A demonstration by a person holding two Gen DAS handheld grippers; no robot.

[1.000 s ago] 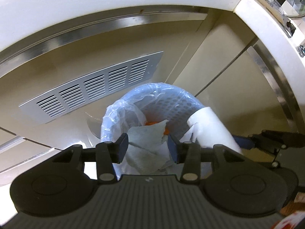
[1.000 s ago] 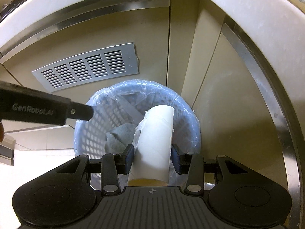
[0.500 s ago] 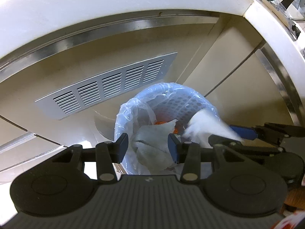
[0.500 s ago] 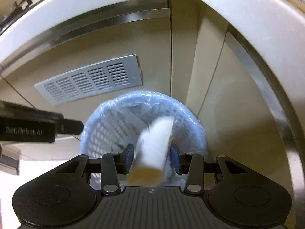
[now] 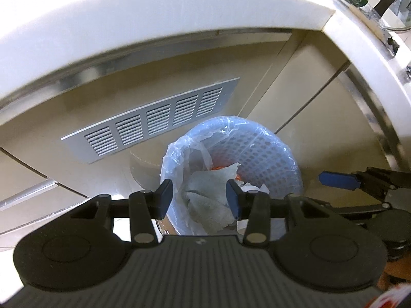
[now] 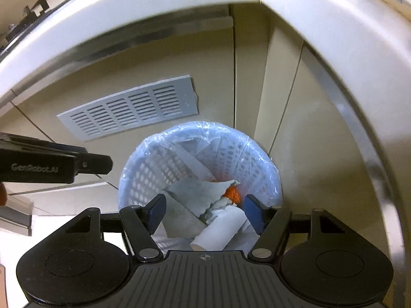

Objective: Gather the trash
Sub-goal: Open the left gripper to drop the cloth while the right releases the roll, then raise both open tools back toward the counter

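A pale blue perforated waste basket [image 6: 143, 179] lined with a clear bag stands on the floor below both grippers; it also shows in the left wrist view [image 5: 269, 159]. Inside lie a white paper roll [image 6: 221, 233], a grey crumpled paper towel [image 6: 195, 195] and something orange [image 6: 232, 195]. My right gripper [image 6: 205, 211] is open and empty above the basket. My left gripper [image 5: 199, 200] is open and empty above the basket's left side, over the paper towel [image 5: 208, 202].
Beige cabinet fronts with a grey vent grille [image 6: 128, 110] stand behind the basket. A white countertop edge [image 5: 154, 20] overhangs above. My right gripper's fingers [image 5: 339, 181] reach in from the right in the left wrist view. The left gripper shows at the left [image 6: 51, 166] in the right wrist view.
My right gripper has opened and let go of the white paper roll, which has dropped into the basket. Both grippers have risen slightly away from the basket.
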